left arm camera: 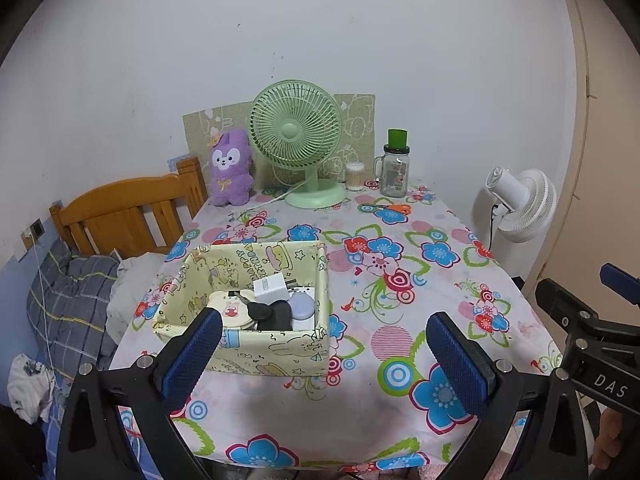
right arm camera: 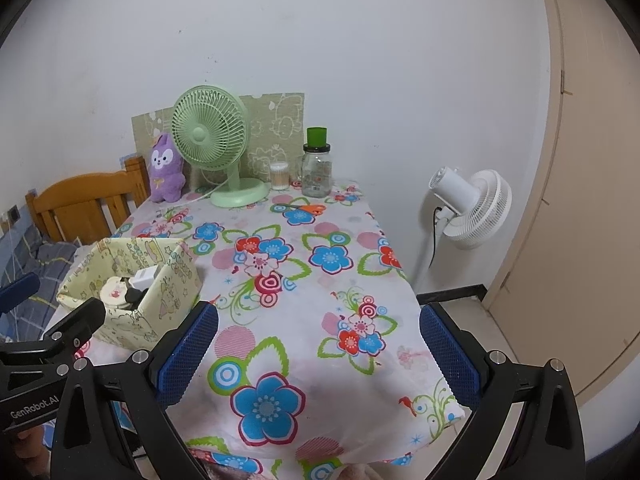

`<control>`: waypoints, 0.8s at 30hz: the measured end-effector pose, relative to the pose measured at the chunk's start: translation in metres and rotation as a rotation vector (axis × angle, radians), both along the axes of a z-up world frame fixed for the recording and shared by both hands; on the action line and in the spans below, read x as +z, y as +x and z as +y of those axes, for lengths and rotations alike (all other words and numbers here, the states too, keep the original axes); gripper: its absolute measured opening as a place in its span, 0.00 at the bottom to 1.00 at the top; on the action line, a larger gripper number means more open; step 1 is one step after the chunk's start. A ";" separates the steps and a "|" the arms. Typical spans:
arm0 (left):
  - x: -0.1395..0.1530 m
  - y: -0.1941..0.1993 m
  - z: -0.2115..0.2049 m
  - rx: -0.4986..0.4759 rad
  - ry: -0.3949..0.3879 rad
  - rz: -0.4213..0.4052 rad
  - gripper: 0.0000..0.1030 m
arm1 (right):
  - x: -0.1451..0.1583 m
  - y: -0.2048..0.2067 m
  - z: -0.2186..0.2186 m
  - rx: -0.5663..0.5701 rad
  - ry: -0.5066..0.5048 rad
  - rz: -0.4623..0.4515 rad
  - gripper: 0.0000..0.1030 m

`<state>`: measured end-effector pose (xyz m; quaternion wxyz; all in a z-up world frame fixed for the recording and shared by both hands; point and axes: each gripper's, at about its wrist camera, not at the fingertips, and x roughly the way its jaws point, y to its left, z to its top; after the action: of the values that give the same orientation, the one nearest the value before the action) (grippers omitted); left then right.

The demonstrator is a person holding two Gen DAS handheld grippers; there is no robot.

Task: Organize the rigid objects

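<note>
Left wrist: box (left arm camera: pixel 256 344) contents clear | right wrist: half-hidden | both tools (left arm camera: pixel 324 344) (right arm camera: pixel 320 344) wide open, empty

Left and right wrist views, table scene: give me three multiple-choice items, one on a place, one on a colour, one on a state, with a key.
1. Where does the white plug adapter lie?
A. Inside the pale yellow cartoon-print fabric box
B. Beside the orange-handled scissors
C. Under the green desk fan

2. What colour is the plush toy beside the green desk fan?
A. Yellow
B. Purple
C. Red

3. How do the left gripper and right gripper stand?
A. Both shut on something
B. One open, one shut
C. Both open and holding nothing

Key: 1 A, the adapter sits among other small items within the box walls. 2 B, its body is purple with a white face. 3 C, the blue-padded fingers of each are wide apart with only the floral tablecloth between them.
</note>
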<state>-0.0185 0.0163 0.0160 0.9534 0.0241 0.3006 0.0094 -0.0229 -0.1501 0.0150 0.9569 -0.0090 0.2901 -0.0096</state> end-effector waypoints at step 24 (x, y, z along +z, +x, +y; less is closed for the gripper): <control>-0.001 -0.002 0.003 0.000 -0.008 -0.008 1.00 | -0.001 0.001 0.008 0.031 0.006 -0.004 0.99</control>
<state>-0.0204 0.0194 0.0155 0.9548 0.0202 0.2966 0.0083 -0.0215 -0.1421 0.0137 0.9575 -0.0108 0.2881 0.0063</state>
